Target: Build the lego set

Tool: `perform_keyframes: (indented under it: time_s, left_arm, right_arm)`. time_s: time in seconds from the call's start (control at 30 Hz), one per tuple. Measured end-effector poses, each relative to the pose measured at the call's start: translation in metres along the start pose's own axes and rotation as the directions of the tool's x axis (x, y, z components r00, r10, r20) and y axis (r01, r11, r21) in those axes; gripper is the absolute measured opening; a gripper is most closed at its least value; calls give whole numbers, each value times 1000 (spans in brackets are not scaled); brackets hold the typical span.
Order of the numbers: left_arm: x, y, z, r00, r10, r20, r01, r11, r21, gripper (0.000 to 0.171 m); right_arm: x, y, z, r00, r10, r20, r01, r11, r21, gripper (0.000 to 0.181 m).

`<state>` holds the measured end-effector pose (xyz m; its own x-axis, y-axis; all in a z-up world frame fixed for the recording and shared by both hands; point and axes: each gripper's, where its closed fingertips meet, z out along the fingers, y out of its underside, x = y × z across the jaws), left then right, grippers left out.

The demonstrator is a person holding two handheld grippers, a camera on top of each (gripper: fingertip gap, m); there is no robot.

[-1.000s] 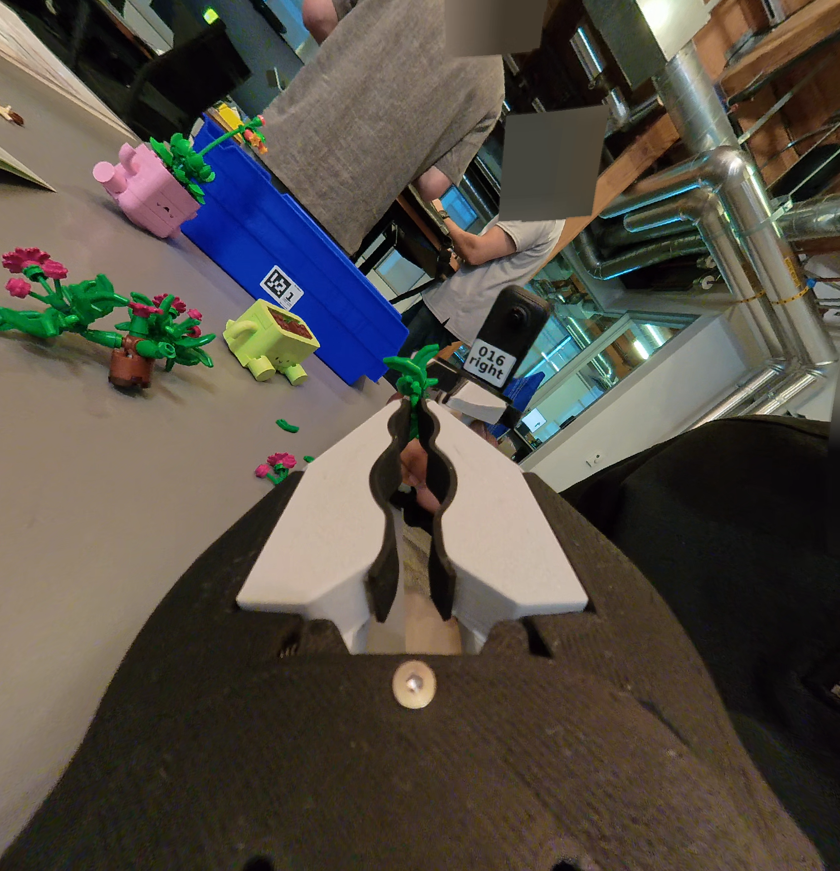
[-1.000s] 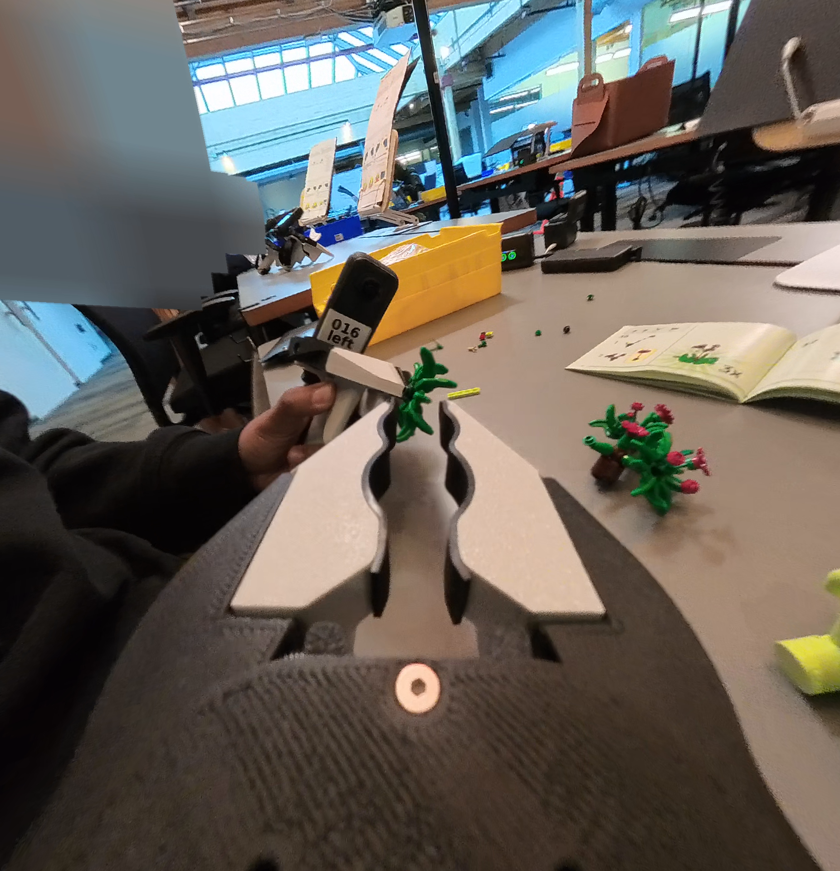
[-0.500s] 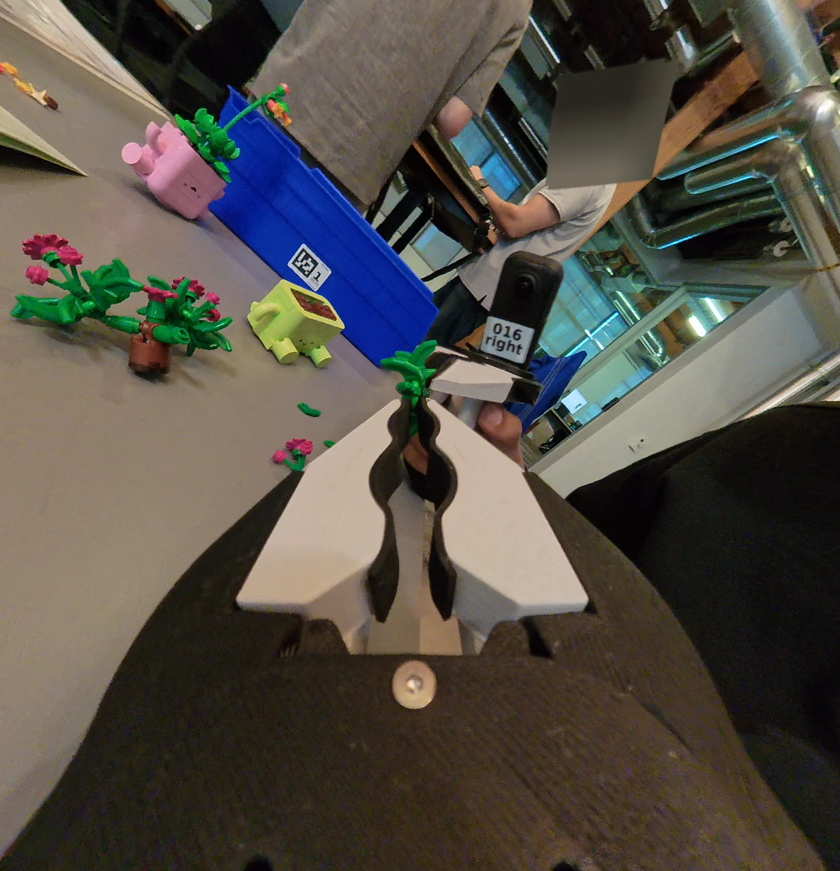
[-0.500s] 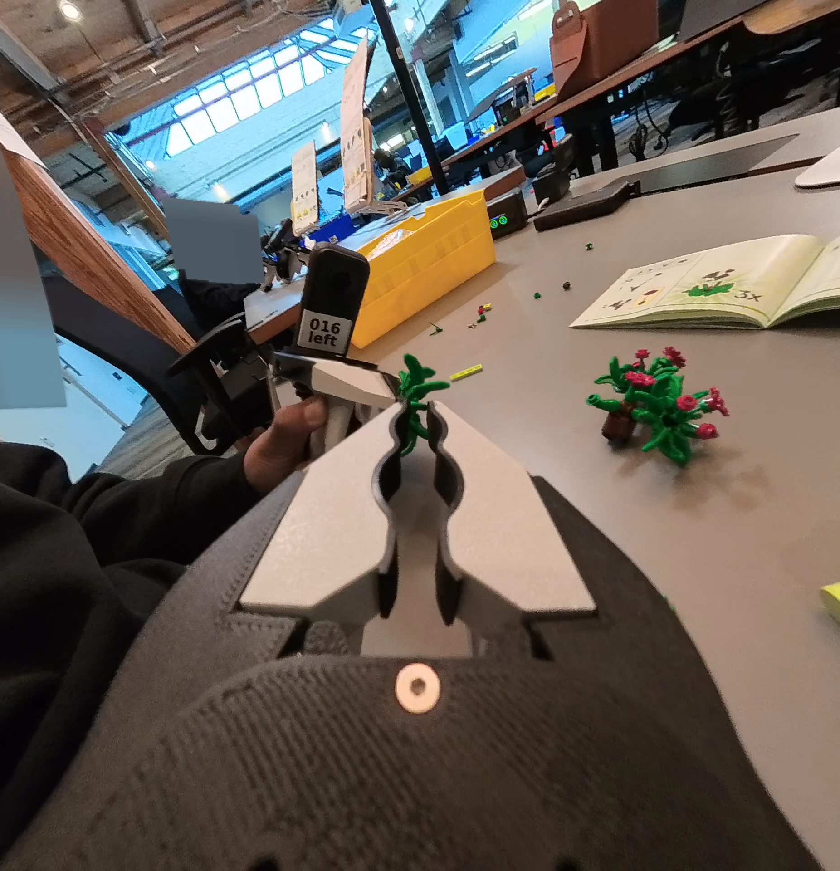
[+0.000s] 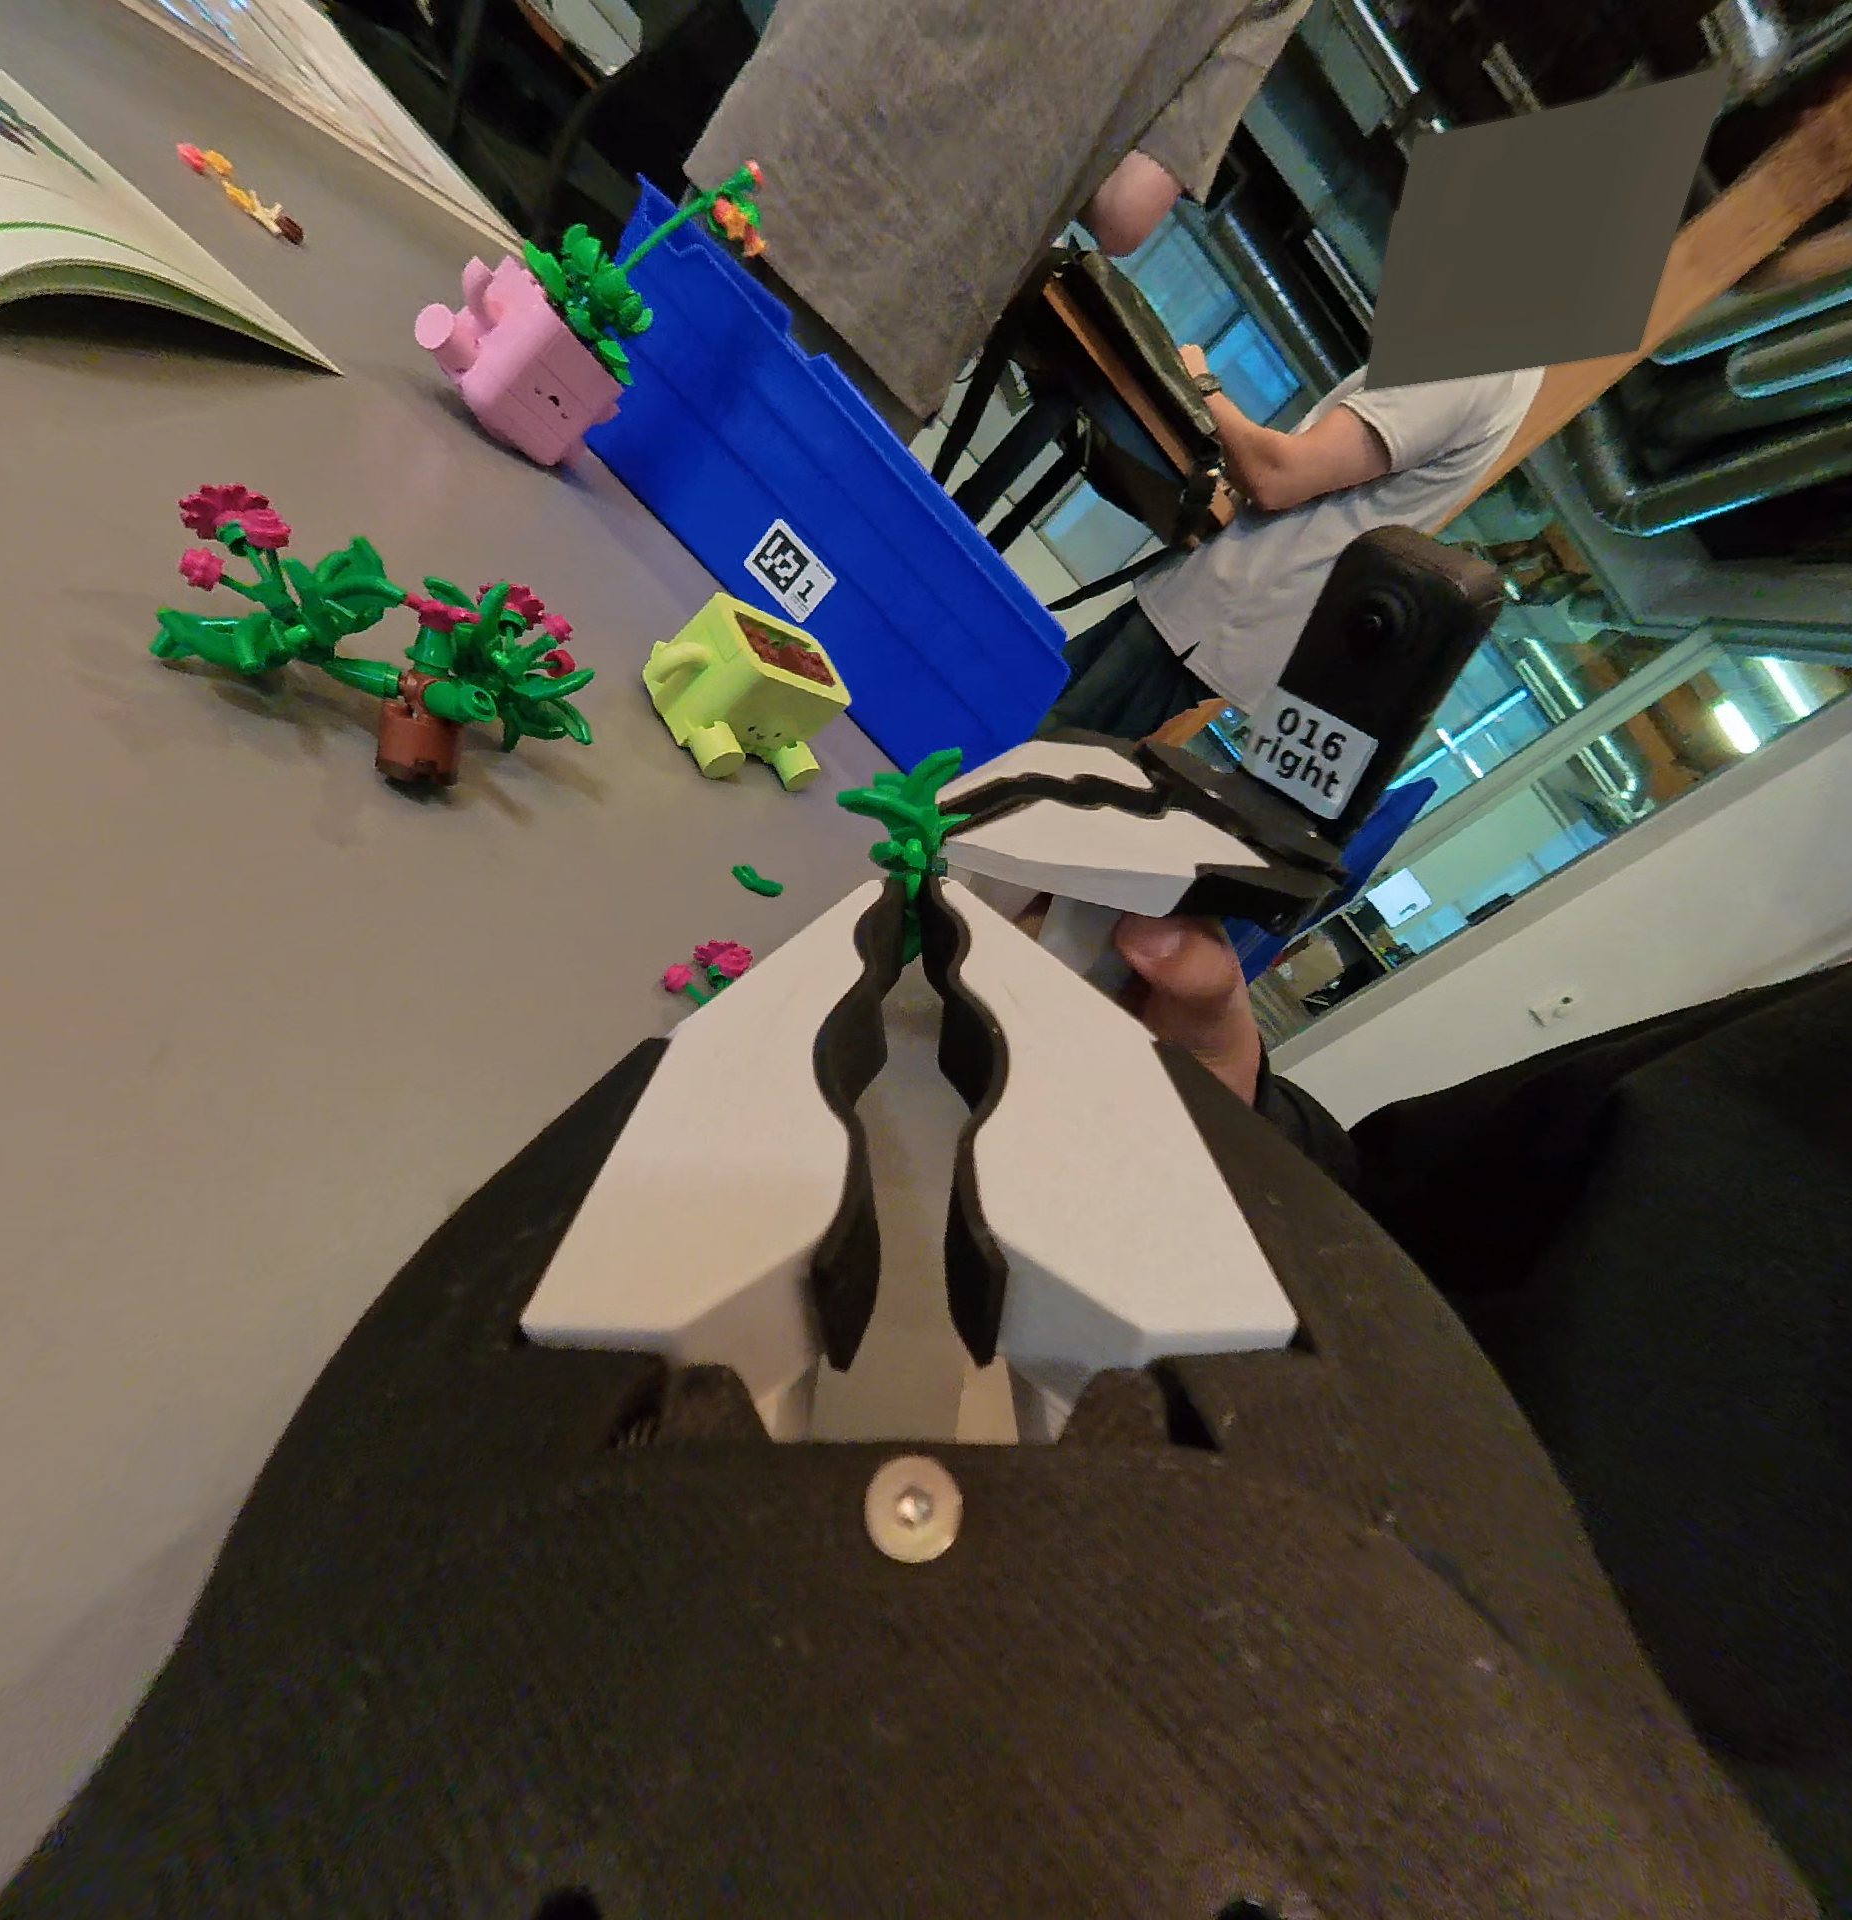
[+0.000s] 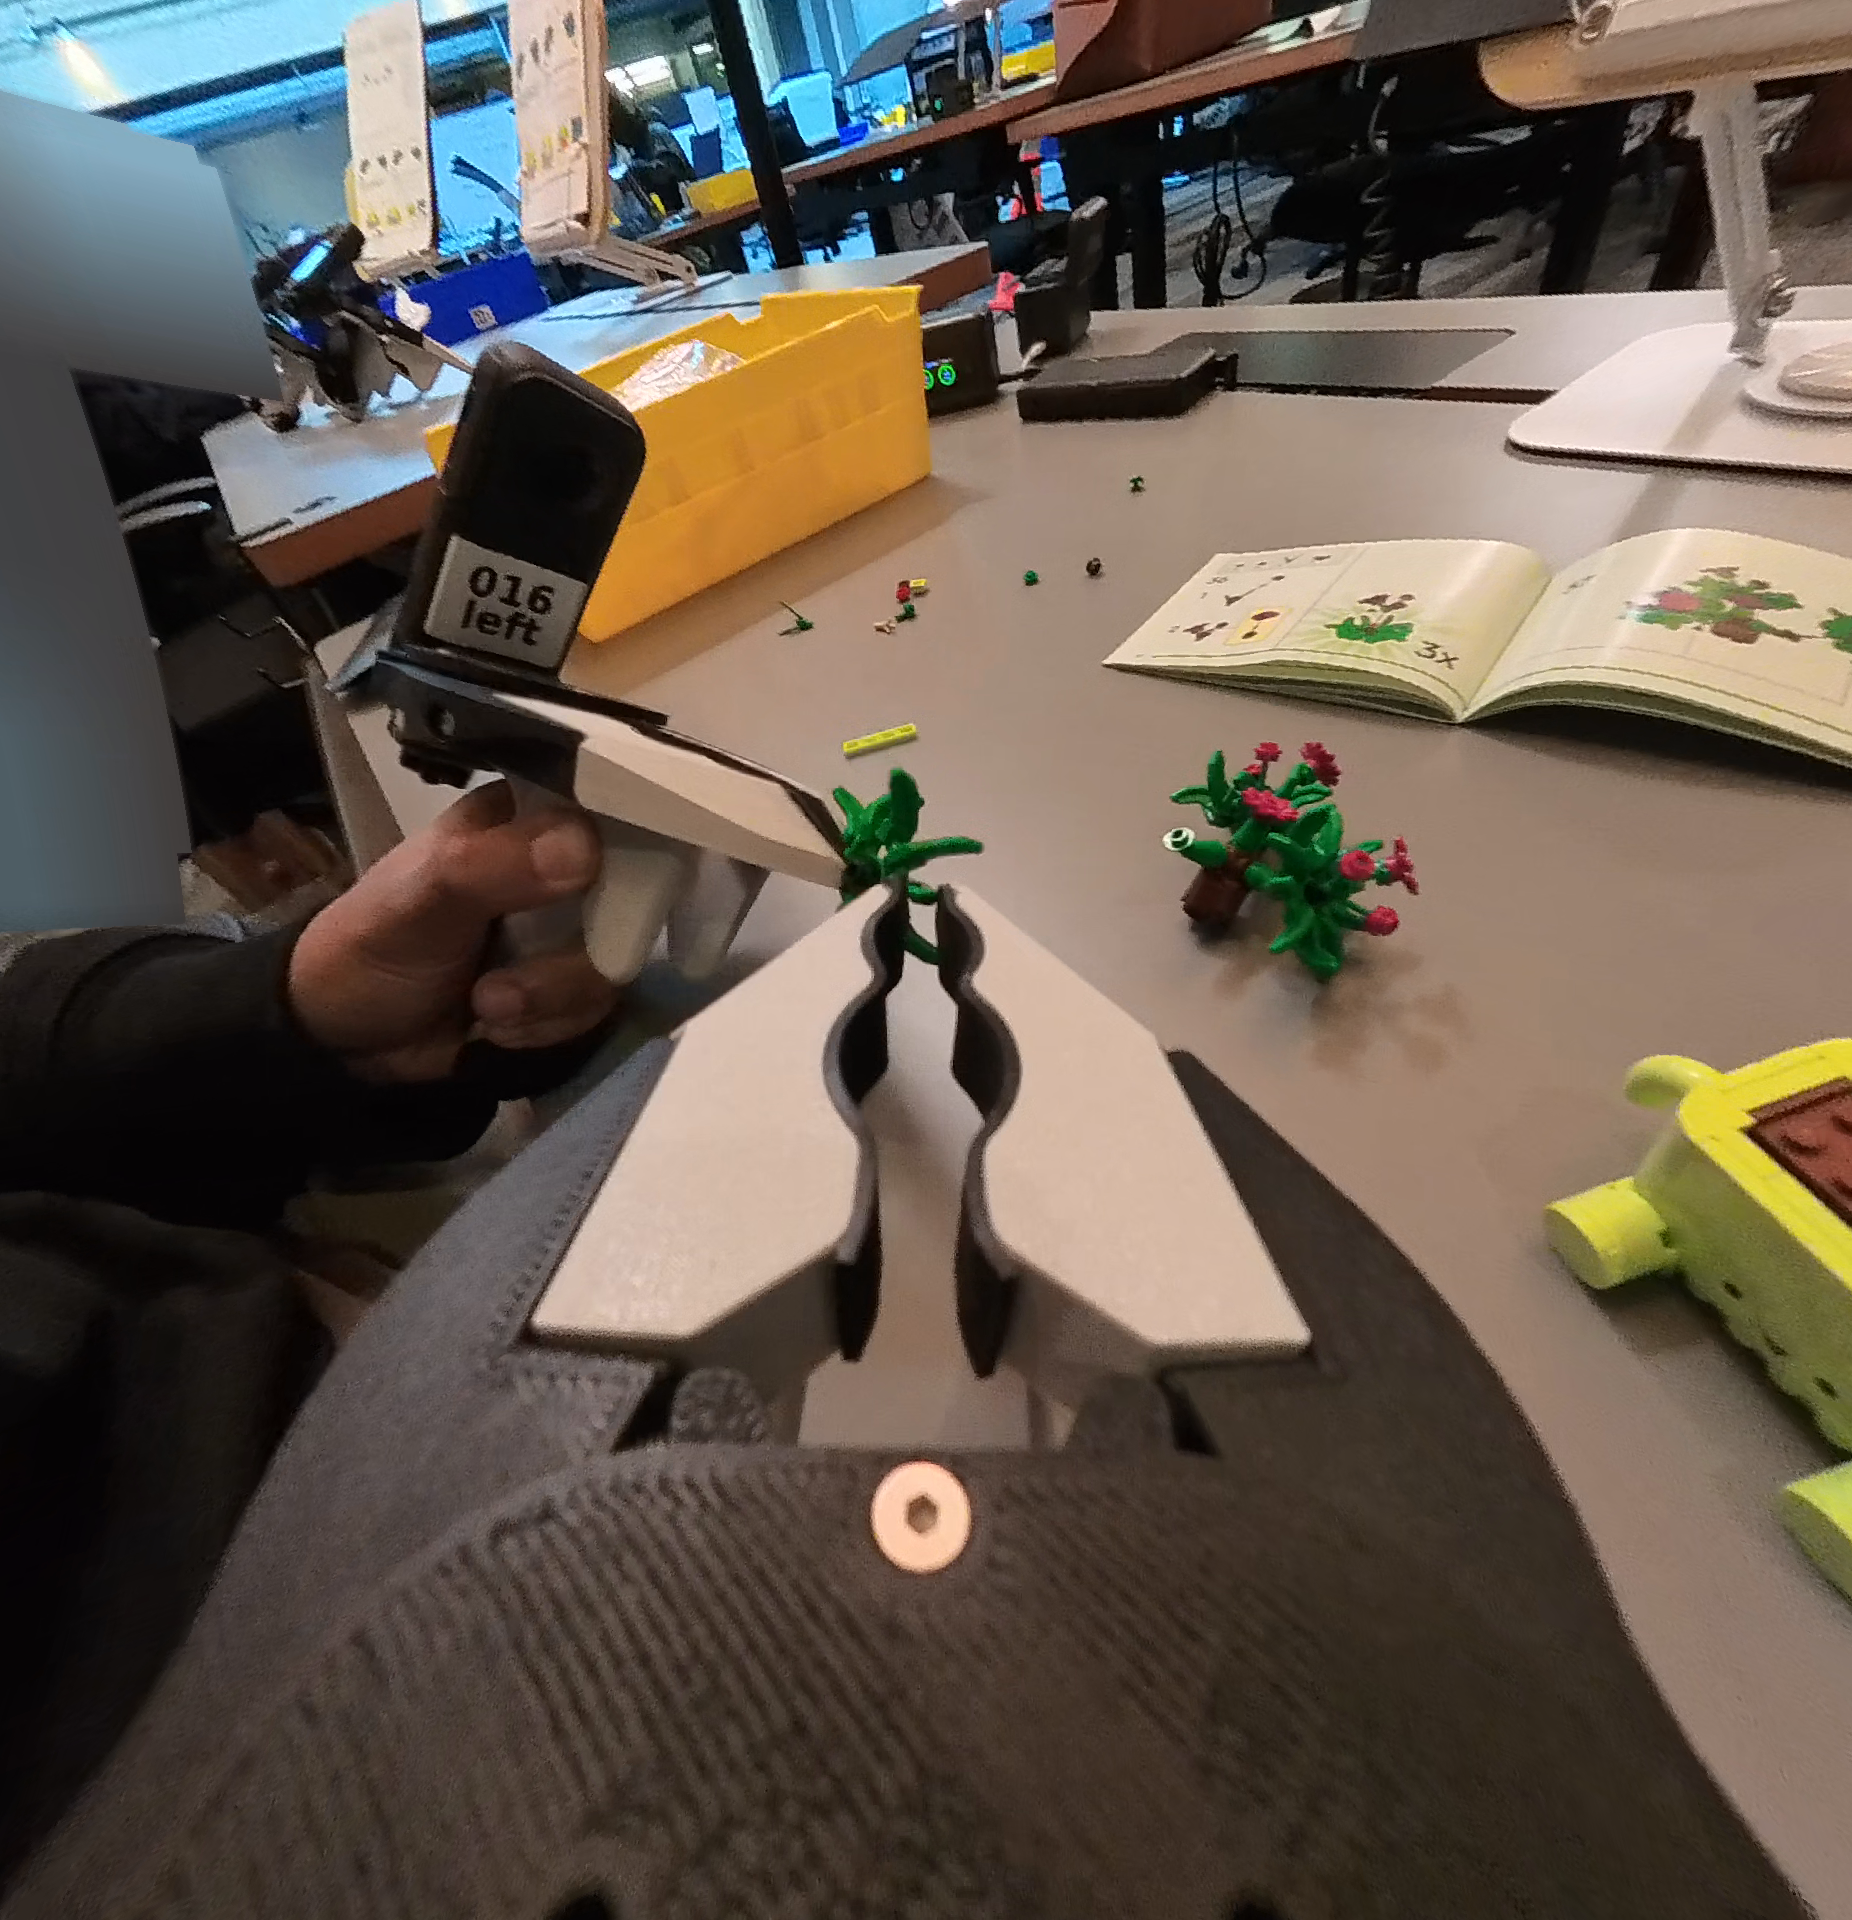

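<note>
Sprig [image 5: 906,831] pinched between both claws' tips.

Each scene is viewed from a wide-angle camera set just behind a gripper's two fingers, looking forward along them. The left wrist view is tilted and faces right, toward the blue bin [image 5: 828,520]. The right wrist view faces left, toward the yellow bin [image 6: 756,447]. The green sprig [image 5: 906,821] [image 6: 891,831], seen close up, and the flower cluster [image 5: 475,665] [image 6: 1296,862] are shared by both views.
</note>
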<state>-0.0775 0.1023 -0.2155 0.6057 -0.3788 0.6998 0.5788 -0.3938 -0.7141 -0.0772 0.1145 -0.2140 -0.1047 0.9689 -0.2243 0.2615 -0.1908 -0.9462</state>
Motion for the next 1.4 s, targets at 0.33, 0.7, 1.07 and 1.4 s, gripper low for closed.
perform_keyframes:
  time_s: [0.33, 0.7, 1.07, 1.4]
  left_arm:
    - [-5, 3, 3, 995, 44, 87, -43, 999, -14, 0]
    - [-7, -1, -1, 999, -45, 26, 44, 999, 21, 0]
    - [-3, 4, 2, 997, -75, -22, 75, 997, -22, 0]
    - [-3, -2, -2, 990, -129, -66, 130, 991, 16, 0]
  right_arm:
    - [5, 3, 2, 982, -138, -132, 128, 989, -78, 3]
    - [12, -18, -9, 999, 28, -15, -26, 993, 116, 30]
    - [6, -16, -12, 967, 179, 179, -204, 970, 135, 24]
    - [11, -17, -14, 953, 230, 198, -261, 954, 144, 20]
